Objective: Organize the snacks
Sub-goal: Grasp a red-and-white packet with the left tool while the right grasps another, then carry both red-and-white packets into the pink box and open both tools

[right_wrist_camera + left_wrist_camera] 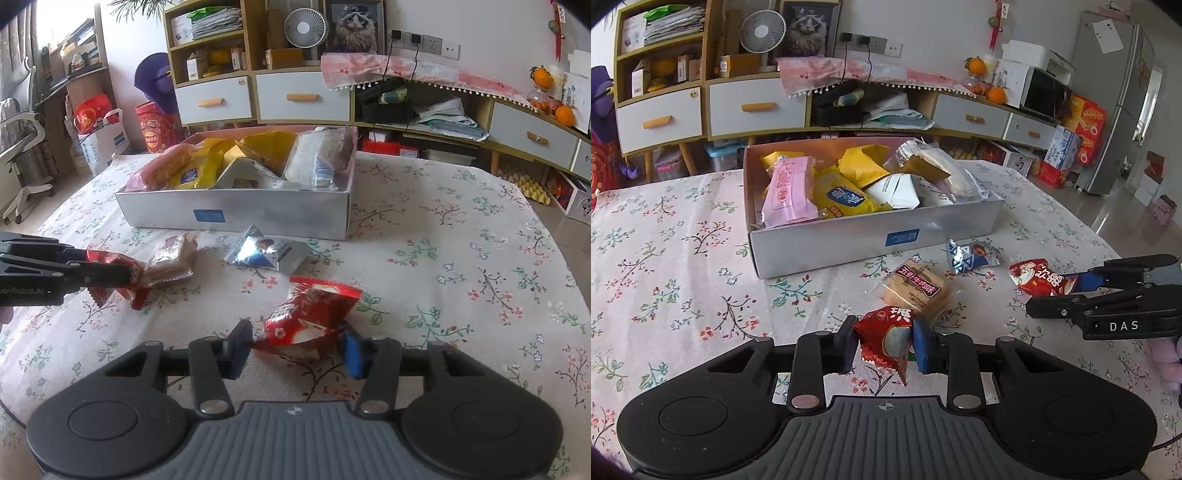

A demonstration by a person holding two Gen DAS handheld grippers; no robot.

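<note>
My left gripper [886, 332] is shut on a red snack packet [884, 341] just above the floral tablecloth, its pads pressing both sides. The right gripper [295, 343] is shut on a second red packet [310, 314], crumpled between its fingers. Each gripper also shows in the other's view: the right gripper [1052, 295] with its packet [1039, 280], the left gripper [125, 273] with its own. A silver cardboard box [849, 240] full of snack packs stands behind them. A clear-wrapped biscuit pack [916, 290] and a silver-blue packet [969, 254] lie loose before the box.
The table [461, 236] carries a floral cloth. Behind it runs a low cabinet [757, 107] with drawers, shelves, a fan and oranges. A fridge [1115, 92] stands at the far right, an office chair [18, 147] at the far left.
</note>
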